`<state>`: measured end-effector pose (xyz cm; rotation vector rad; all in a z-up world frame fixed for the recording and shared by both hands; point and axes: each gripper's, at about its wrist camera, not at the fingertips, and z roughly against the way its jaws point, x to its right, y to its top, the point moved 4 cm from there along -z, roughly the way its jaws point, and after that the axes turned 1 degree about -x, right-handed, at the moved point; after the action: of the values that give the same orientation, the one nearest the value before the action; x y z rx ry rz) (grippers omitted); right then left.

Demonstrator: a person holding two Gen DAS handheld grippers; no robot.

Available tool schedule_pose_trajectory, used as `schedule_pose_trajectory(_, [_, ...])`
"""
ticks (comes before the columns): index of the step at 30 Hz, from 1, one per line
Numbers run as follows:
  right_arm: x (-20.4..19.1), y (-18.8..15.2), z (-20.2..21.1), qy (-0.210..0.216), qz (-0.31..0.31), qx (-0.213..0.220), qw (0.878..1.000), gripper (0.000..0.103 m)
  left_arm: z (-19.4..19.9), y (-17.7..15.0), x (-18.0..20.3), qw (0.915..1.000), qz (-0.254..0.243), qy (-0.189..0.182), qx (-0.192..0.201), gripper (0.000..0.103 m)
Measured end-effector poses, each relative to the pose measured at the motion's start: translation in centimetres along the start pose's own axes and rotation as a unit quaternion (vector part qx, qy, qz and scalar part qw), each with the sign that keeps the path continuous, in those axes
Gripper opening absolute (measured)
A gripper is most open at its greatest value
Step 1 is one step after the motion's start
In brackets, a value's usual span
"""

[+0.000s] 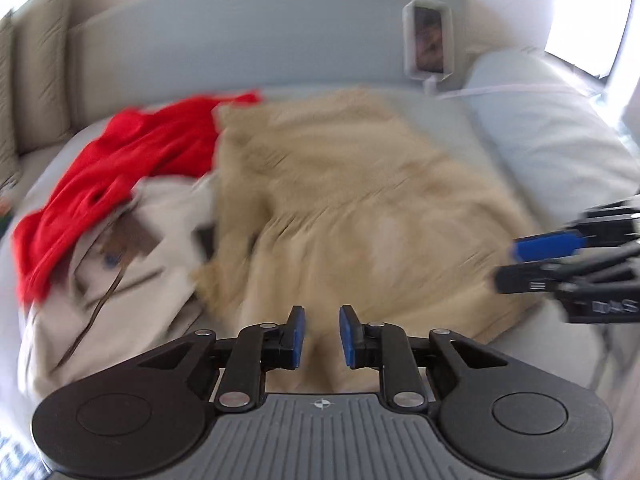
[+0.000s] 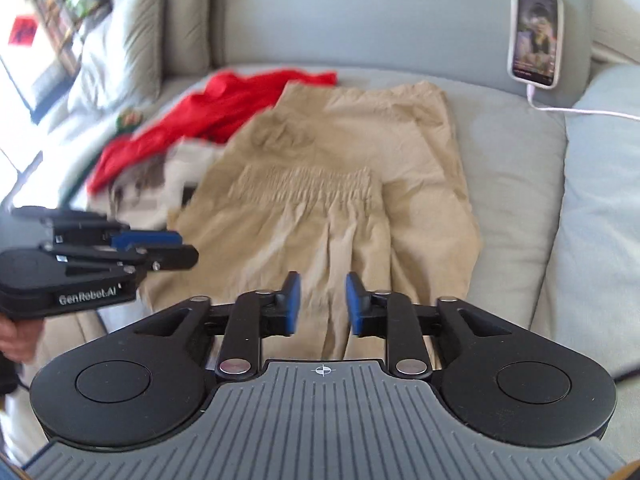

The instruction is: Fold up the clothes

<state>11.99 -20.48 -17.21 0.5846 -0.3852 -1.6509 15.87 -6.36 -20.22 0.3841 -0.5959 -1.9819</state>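
- The left gripper (image 1: 321, 336) has its blue pads parted by a narrow gap with nothing between them; only tan cloth shows beyond.
- The right gripper (image 2: 322, 303) also stands spread, a little wider, and pinches nothing.
- The tan garment (image 2: 332, 200) lies flat on the grey sofa seat (image 2: 516, 168), straight ahead of and below both grippers. Its near hem reaches under the fingertips of each.
- Its long axis runs away from the grippers toward the sofa back, with a gathered elastic band (image 2: 308, 186) crossing it about midway.
- Judging by both views, neither hand is clearly nearer: the left sits over the garment's left near edge, the right over its middle to right near edge.
- The cloth looks thin, creased and limp, one smooth layer with pleats fanning toward the near hem.
- Left of the garment, touching its edge, lies a pale printed cloth (image 1: 132, 248), and beyond that a red garment (image 1: 132, 152).
- Farthest, beyond the garment's right corner, a phone (image 2: 536, 38) leans on the sofa back.
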Motion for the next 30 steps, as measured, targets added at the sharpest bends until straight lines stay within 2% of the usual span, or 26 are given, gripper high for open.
schedule_pose_trajectory(3, [0.4,-2.2,-1.5,-0.06,0.03,-0.04,0.997,0.039,0.9,-1.1,-2.4,0.9977,0.066,-0.005,-0.013,0.011])
schedule_pose_trajectory(4, [1.1,-2.7,-1.3,-0.067,0.015,-0.044,0.997,0.041,1.6,-1.3,-3.2,0.9969,0.077,0.006,-0.013,0.011])
schedule_pose_trajectory(7, [3.4,-3.7,1.2,-0.047,-0.066,-0.038,0.996,0.043,4.0,-2.0,-5.2,0.9936,0.101,0.05,-0.011,0.014])
schedule_pose_trajectory(9, [4.1,-4.1,3.3,-0.061,-0.083,-0.025,0.994,0.044,4.9,-2.5,-6.2,0.991,0.122,0.054,-0.012,0.035])
schedule_pose_trajectory(10, [4.3,-4.3,4.3,-0.059,-0.092,-0.016,0.994,0.05,5.1,-2.6,-6.3,0.9903,0.128,0.051,-0.013,0.041])
schedule_pose_trajectory(12, [5.0,-4.5,5.8,-0.034,-0.132,0.0,0.991,0.059,5.3,-2.7,-6.2,0.9899,0.137,0.035,-0.008,0.059])
schedule_pose_trajectory(14, [5.6,-4.6,6.4,-0.014,-0.176,0.016,0.984,0.073,4.9,-2.7,-5.8,0.9884,0.152,0.009,-0.001,0.072])
schedule_pose_trajectory(15, [6.0,-4.8,6.5,-0.001,-0.203,0.025,0.979,0.081,4.5,-2.7,-5.7,0.9874,0.158,-0.003,-0.001,0.072])
schedule_pose_trajectory(19, [8.2,-5.7,4.9,0.043,-0.317,0.032,0.947,0.082,2.6,-2.7,-5.0,0.9829,0.18,-0.039,-0.012,0.071])
schedule_pose_trajectory(24, [10.1,-7.1,2.4,0.088,-0.379,0.023,0.921,0.074,0.6,-2.7,-4.9,0.9741,0.204,-0.092,-0.03,0.064])
schedule_pose_trajectory(26, [10.6,-7.6,1.3,0.104,-0.394,0.018,0.913,0.072,-0.3,-2.5,-4.6,0.9736,0.199,-0.105,-0.036,0.059])
schedule_pose_trajectory(28, [11.1,-7.9,0.0,0.114,-0.402,0.011,0.908,0.063,-1.1,-2.2,-4.1,0.9747,0.191,-0.11,-0.037,0.06])
schedule_pose_trajectory(30, [11.3,-7.8,-1.3,0.133,-0.407,0.017,0.904,0.06,-1.8,-1.7,-3.7,0.9773,0.18,-0.107,-0.031,0.06])
